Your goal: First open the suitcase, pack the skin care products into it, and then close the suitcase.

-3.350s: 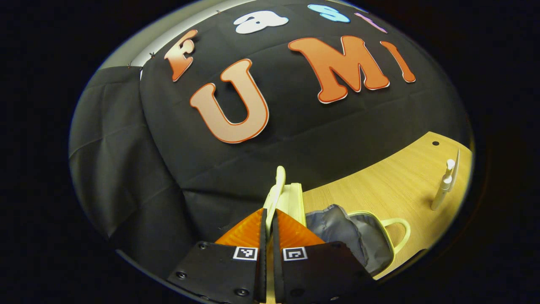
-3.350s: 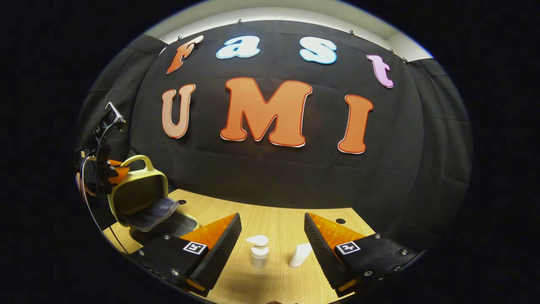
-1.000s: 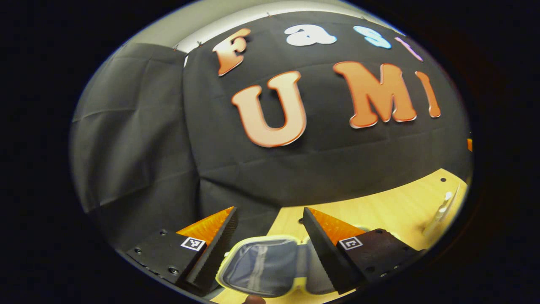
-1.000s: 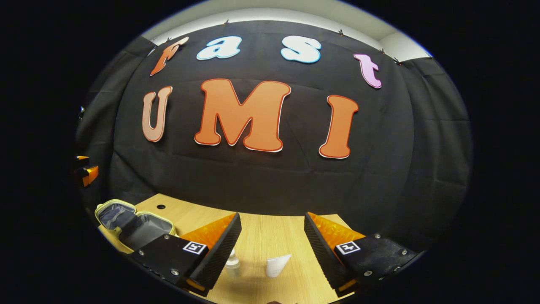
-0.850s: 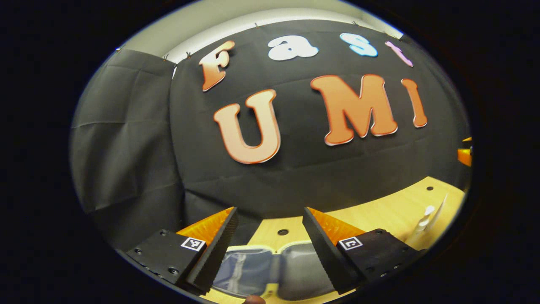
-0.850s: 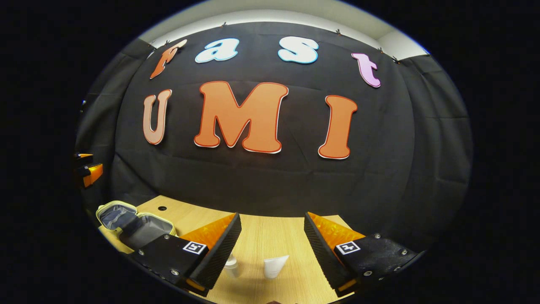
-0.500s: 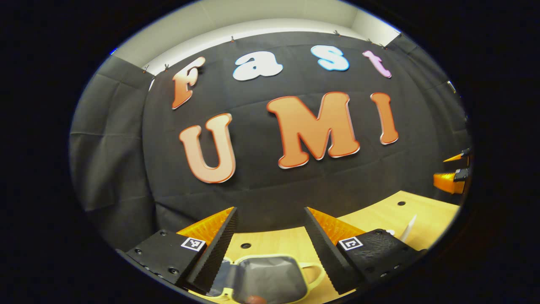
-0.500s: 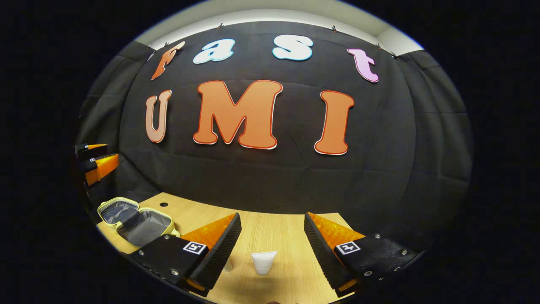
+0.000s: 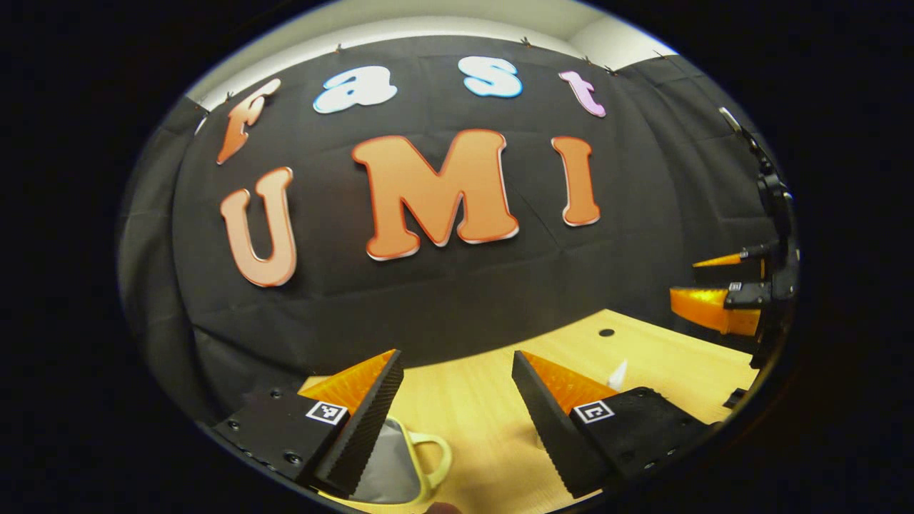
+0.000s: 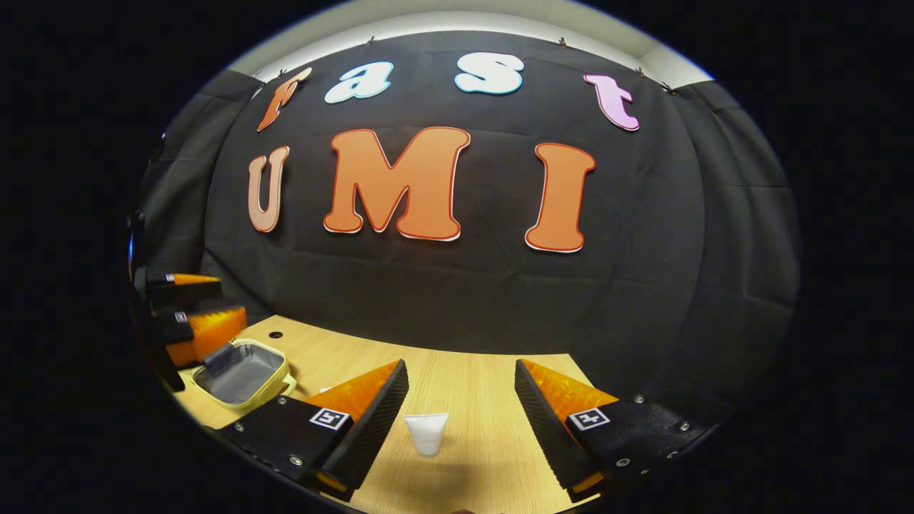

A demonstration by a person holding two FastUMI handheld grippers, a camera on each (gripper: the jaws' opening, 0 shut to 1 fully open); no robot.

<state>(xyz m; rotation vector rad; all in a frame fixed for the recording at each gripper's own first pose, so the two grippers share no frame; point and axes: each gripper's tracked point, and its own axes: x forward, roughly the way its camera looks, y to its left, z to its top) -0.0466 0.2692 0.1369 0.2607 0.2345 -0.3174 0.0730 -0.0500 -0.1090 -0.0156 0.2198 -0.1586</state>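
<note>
Both tools wide open, holding nothing | left tool (image 9: 457, 385) | right tool (image 10: 460, 392) | suitcase (image 10: 243, 375) open

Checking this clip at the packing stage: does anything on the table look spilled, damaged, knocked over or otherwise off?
Nothing stands out. The small pale-yellow suitcase lies open on the wooden table, grey lining showing. The white squeeze tube stands between the open right gripper fingers, untouched. The left gripper hangs open beside the suitcase. No spill shows.
</note>
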